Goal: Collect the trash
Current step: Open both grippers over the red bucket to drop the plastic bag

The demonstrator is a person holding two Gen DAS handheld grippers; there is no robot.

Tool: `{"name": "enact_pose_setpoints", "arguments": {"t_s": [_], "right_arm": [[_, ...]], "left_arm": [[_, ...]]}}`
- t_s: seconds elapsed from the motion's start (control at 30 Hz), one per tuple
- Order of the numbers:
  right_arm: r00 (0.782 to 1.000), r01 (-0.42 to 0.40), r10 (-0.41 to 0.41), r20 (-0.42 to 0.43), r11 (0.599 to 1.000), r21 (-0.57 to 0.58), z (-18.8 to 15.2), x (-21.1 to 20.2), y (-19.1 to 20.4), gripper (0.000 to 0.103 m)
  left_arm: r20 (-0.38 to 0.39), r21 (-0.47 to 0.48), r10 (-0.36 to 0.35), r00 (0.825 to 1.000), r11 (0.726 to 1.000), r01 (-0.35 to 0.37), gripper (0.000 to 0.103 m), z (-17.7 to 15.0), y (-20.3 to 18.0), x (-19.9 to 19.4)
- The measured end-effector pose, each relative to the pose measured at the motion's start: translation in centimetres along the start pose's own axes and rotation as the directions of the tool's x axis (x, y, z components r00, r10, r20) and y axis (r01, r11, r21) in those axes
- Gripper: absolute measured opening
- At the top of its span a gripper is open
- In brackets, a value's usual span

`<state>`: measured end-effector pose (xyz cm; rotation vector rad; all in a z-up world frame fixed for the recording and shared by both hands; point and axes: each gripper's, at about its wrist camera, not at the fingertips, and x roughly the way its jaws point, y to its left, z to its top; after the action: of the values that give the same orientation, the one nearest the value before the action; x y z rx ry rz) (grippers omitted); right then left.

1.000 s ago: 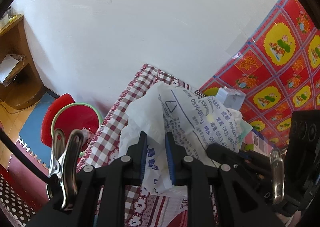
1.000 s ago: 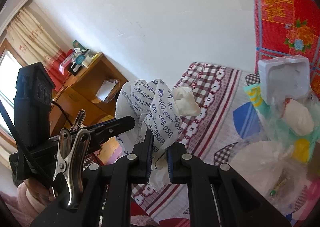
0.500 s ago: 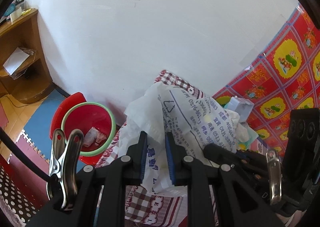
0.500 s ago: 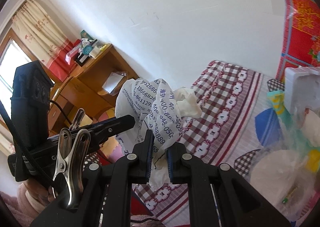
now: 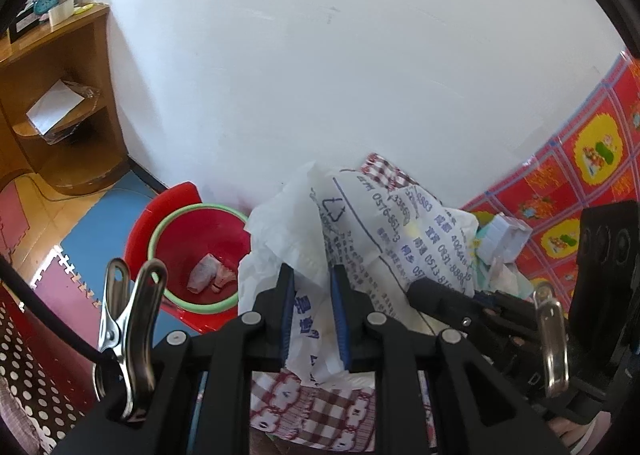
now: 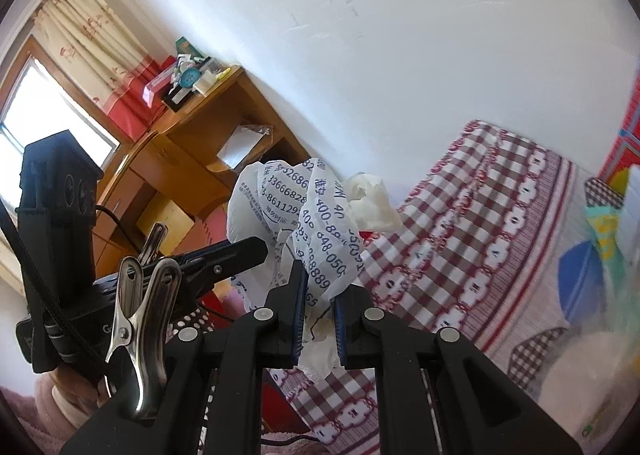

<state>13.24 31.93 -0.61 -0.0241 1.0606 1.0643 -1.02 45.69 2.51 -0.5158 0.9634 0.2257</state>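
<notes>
Trash bag (image 5: 360,239), white w/ blue print, held up above checked cloth (image 6: 472,255), both grippers clamped on it: left gripper (image 5: 313,307), right gripper (image 6: 319,307). Red bin (image 5: 196,251) near, few scraps inside. Bag not yet dropped; more litter (image 5: 502,243) left behind.

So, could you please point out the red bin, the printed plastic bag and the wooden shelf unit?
red bin (image 5: 182,233): left wrist view, inner wall.
printed plastic bag (image 5: 360,223): left wrist view, printed side.
wooden shelf unit (image 6: 240,103): right wrist view, side panel.
</notes>
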Motion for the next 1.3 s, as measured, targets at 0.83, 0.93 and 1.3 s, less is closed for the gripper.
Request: {"name": "enact_pose_setpoints", "arguments": {"t_s": [0.83, 0.93, 1.3], "right_arm": [[0.991, 0.003, -0.015, -0.131, 0.996, -0.086, 4.5, 11.7, 3.1, 0.014], [0.989, 0.022, -0.035, -0.144, 0.996, -0.092, 5.0, 13.2, 3.1, 0.014], [0.977, 0.074, -0.089, -0.191, 0.994, -0.081, 6.9, 18.8, 2.5, 0.014]], "left_arm": [[-0.033, -0.066, 0.086, 0.996, 0.994, -0.088, 0.019, 3.3, 9.3, 4.9], [-0.050, -0.068, 0.083, 0.995, 0.994, -0.086, 0.019, 3.5, 10.0, 6.1], [-0.121, -0.087, 0.099, 0.988, 0.990, -0.110, 0.019, 5.1, 13.0, 11.1]]}}
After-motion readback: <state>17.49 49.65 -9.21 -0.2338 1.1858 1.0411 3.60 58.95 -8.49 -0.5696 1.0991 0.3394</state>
